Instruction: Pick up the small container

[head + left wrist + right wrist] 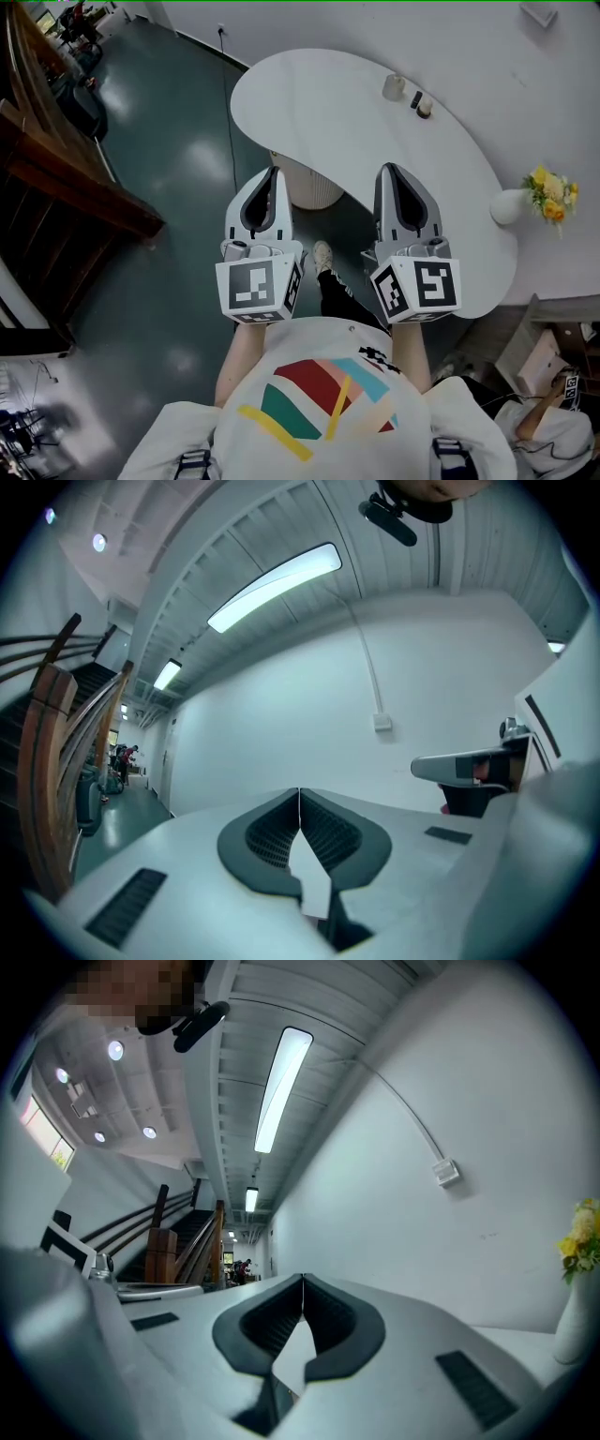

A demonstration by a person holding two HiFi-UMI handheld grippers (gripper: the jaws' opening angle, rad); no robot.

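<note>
Head view shows the person standing on a dark green floor (178, 187) with a gripper raised in each hand, both pointing ahead toward a white table (328, 112) with a curved outline. The left gripper (274, 173) hangs over the floor just short of the table's near edge, and in the left gripper view (299, 794) its jaws meet tip to tip with nothing between them. The right gripper (388, 171) is level with it, its tips over the table's near edge; the right gripper view (303, 1283) shows its ribbed pads pressed together in the same way, empty. The small container (395, 87), a pale beige pot, stands upright near the table's far edge, well apart from both grippers and ahead of the right one. Just beside it to the right lie two small dark objects (420, 104), too small to tell apart. At the table's right end a white vase (509, 206) holds yellow flowers (551, 197); the flowers (586, 1232) also show at the right edge of the right gripper view. A white ribbed pedestal (305, 187) carries the table from beneath. A wooden staircase (56, 159) rises at the left. Both gripper views look at a plain white wall (309, 733) with a cable running down to a small box (381, 722).
</note>
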